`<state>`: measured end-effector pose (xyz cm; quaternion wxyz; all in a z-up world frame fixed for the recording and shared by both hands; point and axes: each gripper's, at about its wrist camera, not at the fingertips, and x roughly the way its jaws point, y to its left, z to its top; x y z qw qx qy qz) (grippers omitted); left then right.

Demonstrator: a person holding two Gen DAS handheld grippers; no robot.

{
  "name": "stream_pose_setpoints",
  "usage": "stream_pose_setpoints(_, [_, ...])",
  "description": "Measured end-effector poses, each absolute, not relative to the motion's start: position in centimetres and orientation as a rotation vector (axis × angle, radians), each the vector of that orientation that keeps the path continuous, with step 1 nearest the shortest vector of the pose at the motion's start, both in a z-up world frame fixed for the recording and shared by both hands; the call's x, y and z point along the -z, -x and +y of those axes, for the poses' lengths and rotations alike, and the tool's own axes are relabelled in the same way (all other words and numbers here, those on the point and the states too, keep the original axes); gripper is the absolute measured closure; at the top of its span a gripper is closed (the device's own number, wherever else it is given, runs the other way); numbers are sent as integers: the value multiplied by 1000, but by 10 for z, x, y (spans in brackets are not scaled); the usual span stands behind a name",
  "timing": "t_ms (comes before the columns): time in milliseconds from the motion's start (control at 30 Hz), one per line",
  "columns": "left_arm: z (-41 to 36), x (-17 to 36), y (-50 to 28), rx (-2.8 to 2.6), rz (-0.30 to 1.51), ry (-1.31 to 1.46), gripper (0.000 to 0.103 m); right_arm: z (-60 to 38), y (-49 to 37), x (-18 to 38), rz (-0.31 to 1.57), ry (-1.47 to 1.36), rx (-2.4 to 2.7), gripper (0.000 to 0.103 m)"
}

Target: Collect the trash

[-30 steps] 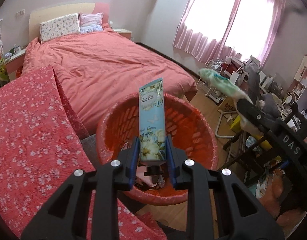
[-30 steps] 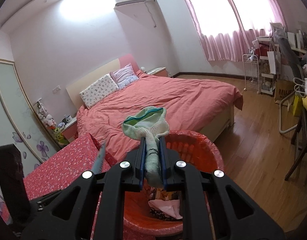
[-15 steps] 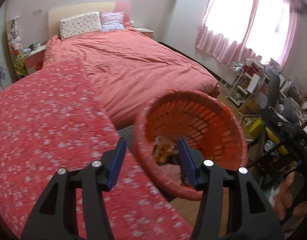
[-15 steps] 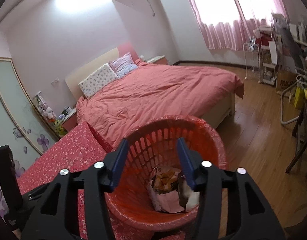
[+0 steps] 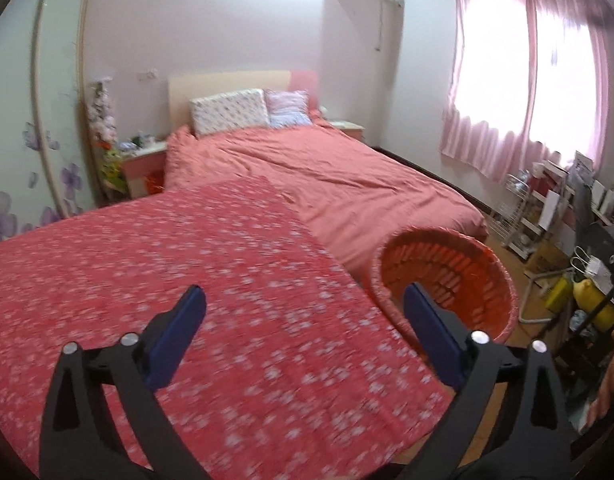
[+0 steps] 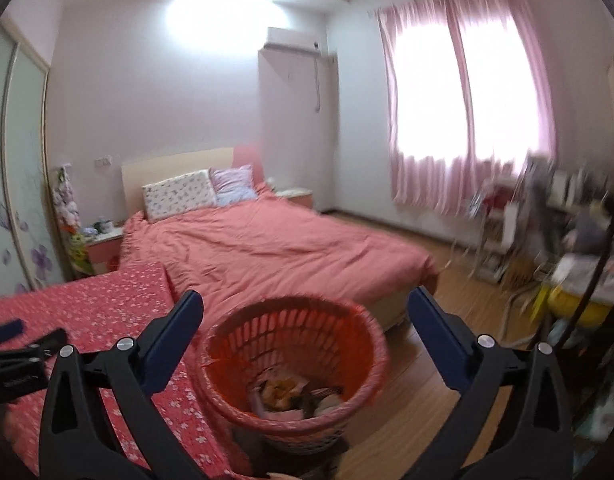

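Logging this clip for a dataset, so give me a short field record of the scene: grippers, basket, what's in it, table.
left gripper: open, holds nothing, above the floral cloth
right gripper: open, holds nothing, above the basket
basket: orange, upright, on the floor beside the table
trash: mixed pieces at the basket's bottom
table: red floral cloth

A second ago the left gripper [image 5: 303, 312] clamps a cream tube and the right gripper [image 6: 305, 318] a pale sock, both above the orange basket [image 6: 363, 320]. Now both sets of jaws gape wide with nothing between them. The left gripper sits above the floral cloth [image 5: 167, 264] near its right edge, the basket [image 5: 495, 264] off to its right. The trash [image 6: 295, 394] lies in the basket bottom.
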<state>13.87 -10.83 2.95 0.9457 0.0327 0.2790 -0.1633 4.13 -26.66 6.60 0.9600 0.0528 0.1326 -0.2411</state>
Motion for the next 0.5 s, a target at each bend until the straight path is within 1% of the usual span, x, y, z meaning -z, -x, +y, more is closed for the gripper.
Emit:
stream_pose_setpoints(100, [-87,-36,-116,261,518,-77,4,-250,-25,-74,228,-41,555,2])
stream_pose_setpoints(233, [-60,-41,-86,140,459,-71,4,-241,-7,-76,207,-36,636,2])
stream_pose_setpoints(367, [-43,-39,-61,69,421,-77,4,-227,4,-66,224,-50,613,2])
stream_pose_setpoints(500, [-29,-32,-41,42,427,-65,4,-207,17,-53,225,-50,600,2])
